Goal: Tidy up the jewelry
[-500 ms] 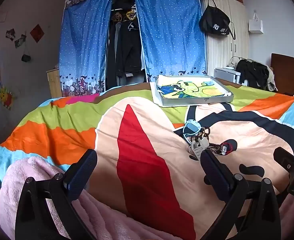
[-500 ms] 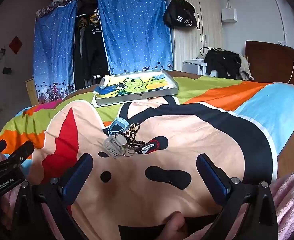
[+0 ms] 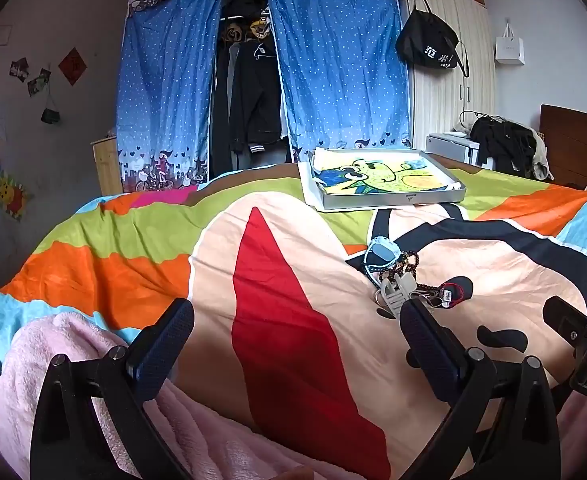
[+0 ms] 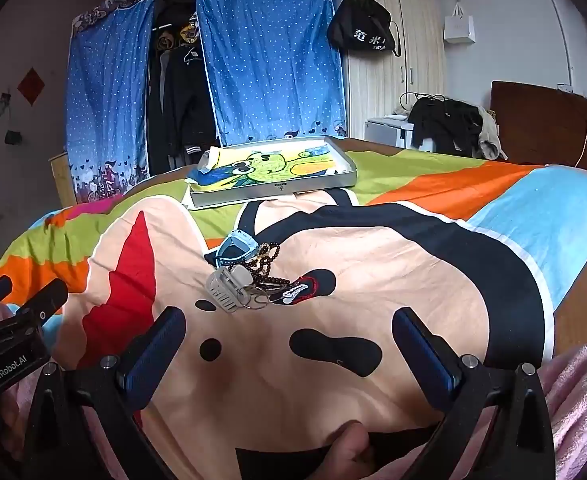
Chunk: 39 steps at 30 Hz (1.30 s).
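Observation:
A small pile of jewelry lies on the bedspread: a light-blue watch (image 4: 235,247), a brown bead bracelet (image 4: 267,262), a grey hair claw clip (image 4: 227,287), metal rings (image 4: 255,296) and a red-and-white hair clip (image 4: 295,291). In the left wrist view the pile (image 3: 403,280) lies just beyond my right finger. A shallow silver tray (image 4: 277,190) with a cartoon-print lining sits farther back; it also shows in the left wrist view (image 3: 393,199). My left gripper (image 3: 295,332) is open and empty, left of the pile. My right gripper (image 4: 287,340) is open and empty, just short of the pile.
A colourful cartoon bedspread (image 3: 141,248) covers the bed. A pink fleece blanket (image 3: 73,344) lies at the near edge. A blue-curtained wardrobe (image 3: 261,80) and a white cupboard (image 4: 393,60) stand behind the bed. A wooden headboard (image 4: 553,120) is at right.

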Motion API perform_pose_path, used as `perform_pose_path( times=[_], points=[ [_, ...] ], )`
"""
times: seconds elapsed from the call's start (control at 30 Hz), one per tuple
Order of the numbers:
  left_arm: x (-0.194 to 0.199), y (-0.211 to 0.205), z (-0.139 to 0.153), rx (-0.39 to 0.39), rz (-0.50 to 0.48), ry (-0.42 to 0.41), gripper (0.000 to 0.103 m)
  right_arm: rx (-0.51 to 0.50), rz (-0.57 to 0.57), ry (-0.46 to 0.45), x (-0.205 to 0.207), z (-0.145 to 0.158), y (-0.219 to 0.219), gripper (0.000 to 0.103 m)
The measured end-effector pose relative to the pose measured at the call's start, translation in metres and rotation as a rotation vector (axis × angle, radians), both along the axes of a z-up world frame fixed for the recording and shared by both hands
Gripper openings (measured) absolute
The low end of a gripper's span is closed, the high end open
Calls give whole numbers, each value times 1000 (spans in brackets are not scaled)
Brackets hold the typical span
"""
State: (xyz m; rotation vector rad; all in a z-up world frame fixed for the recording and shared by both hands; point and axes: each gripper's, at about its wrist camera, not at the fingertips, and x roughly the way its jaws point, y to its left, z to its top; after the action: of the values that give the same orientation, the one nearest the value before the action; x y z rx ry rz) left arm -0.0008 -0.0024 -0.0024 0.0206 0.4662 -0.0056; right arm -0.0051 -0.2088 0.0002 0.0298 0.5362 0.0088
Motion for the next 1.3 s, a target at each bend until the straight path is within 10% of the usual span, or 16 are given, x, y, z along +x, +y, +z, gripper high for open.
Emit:
perform_pose_path(
  times=[1.3],
  points=[
    [0,-2,1,1,1,-2,101,-4,-2,12,1,-1,-1,103]
  ],
)
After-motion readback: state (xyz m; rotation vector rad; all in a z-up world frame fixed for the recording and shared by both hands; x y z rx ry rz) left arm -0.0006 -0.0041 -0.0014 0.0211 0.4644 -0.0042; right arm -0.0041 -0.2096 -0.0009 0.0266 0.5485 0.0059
